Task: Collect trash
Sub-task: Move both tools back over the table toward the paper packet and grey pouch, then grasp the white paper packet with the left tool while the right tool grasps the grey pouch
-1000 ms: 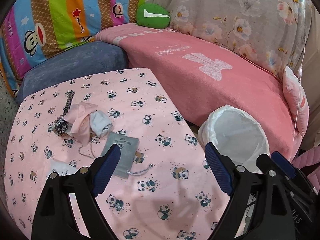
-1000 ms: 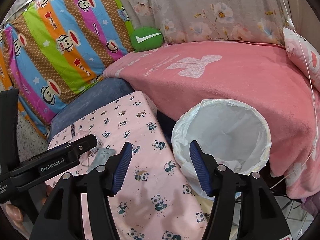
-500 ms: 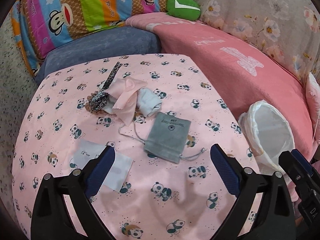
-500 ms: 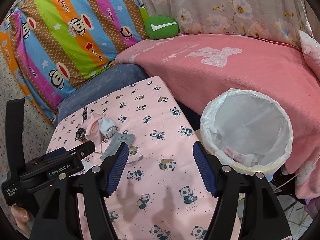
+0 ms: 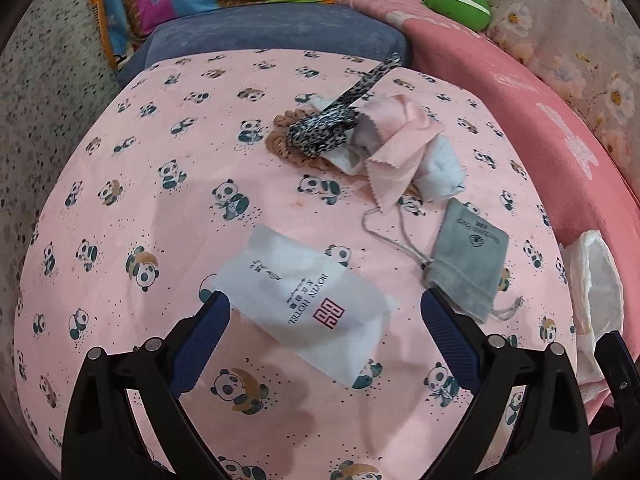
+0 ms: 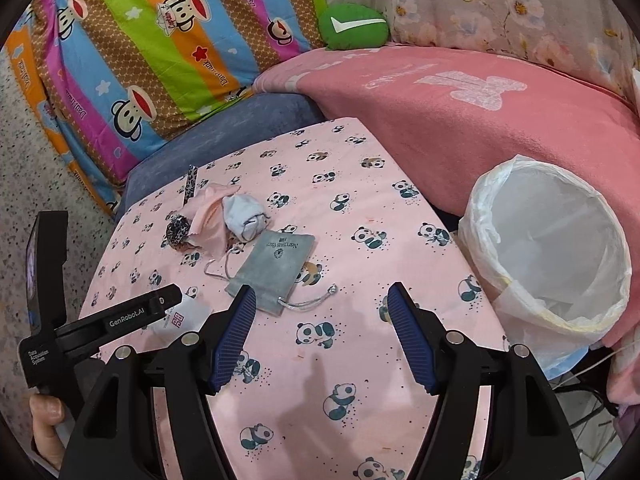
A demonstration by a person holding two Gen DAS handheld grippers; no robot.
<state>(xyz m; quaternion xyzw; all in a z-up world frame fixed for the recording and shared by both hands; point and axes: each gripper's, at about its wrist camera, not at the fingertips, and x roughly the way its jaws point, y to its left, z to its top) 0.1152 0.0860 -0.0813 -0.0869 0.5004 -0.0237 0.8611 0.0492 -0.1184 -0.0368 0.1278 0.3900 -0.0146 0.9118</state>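
Note:
On the pink panda tablecloth (image 5: 152, 184) lies a white hotel packet (image 5: 308, 304), framed by the wide-open fingers of my left gripper (image 5: 324, 312), which hangs just above it without touching. A grey drawstring pouch (image 5: 468, 264) lies to its right. Farther back, a pink cloth (image 5: 400, 148), a crumpled white wad (image 5: 440, 168), a leopard-print band (image 5: 324, 128) and a brown scrunchie (image 5: 284, 148) are heaped together. My right gripper (image 6: 320, 300) is open with nothing in it, over the cloth just short of the grey pouch (image 6: 276, 268). The white-lined bin (image 6: 548, 248) stands at the table's right.
A pink blanket (image 6: 460, 120) covers the sofa behind the bin, with a green cushion (image 6: 354, 26) and a striped monkey-print cover (image 6: 140, 52). A blue-grey cushion (image 5: 272, 36) borders the table's far edge. A hand (image 6: 44, 420) grips the left tool. Speckled floor (image 5: 48, 80) lies to the left.
Both grippers dropped toward the table and tipped downward. The left one slid over to the white packet and its jaws widened. The right jaws opened a little, and the bin shifted right in its view.

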